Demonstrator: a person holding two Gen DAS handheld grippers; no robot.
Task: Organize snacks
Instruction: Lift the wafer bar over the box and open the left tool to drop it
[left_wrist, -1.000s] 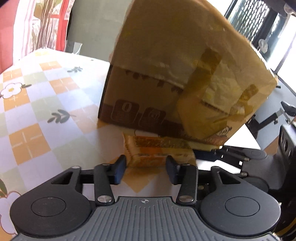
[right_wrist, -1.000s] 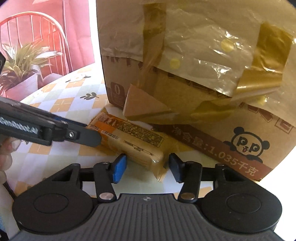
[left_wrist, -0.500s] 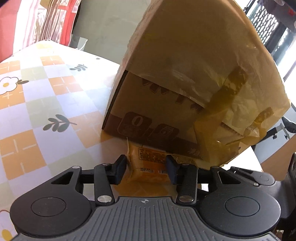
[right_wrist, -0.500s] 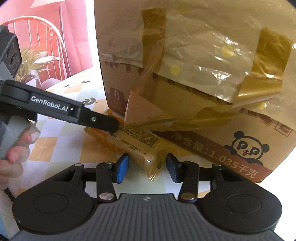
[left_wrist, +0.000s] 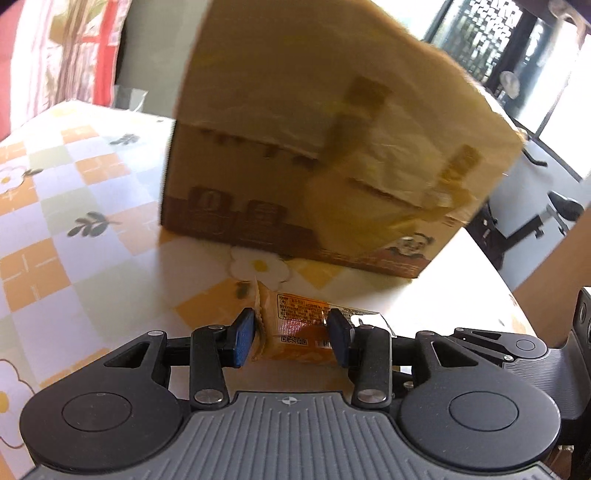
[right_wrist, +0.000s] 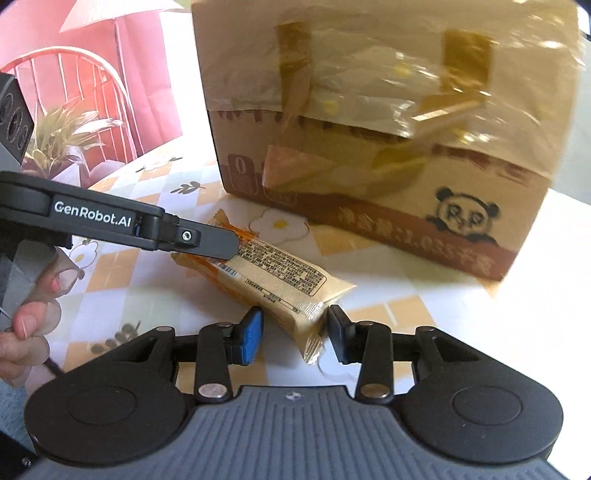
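I am looking down on a counter (left_wrist: 92, 280) under a checked cloth of orange, white and pale green squares with flowers and leaf sprigs. To the far left in the right wrist view a red chair (right_wrist: 74, 74) and a potted plant (right_wrist: 70, 129) stand beyond the counter's edge. A hand (right_wrist: 26, 325) at the left border carries my left gripper (right_wrist: 207, 243), whose dark arm reaches in over the orange end of the snack packet (right_wrist: 280, 280). In the left wrist view that gripper (left_wrist: 291, 336) has its jaws either side of the packet (left_wrist: 295, 325): the blue pad (left_wrist: 243, 338) touches the crimped end, the other sits at the wrapper's side, so I read it as grasping the packet. The packet lies flat on the cloth, slanting across, just in front of the taped cardboard box (right_wrist: 388, 140) with a panda printed on it. My right gripper (right_wrist: 295, 339) is closing its jaws around the packet's pale near end; its pads do not quite press the wrapper.
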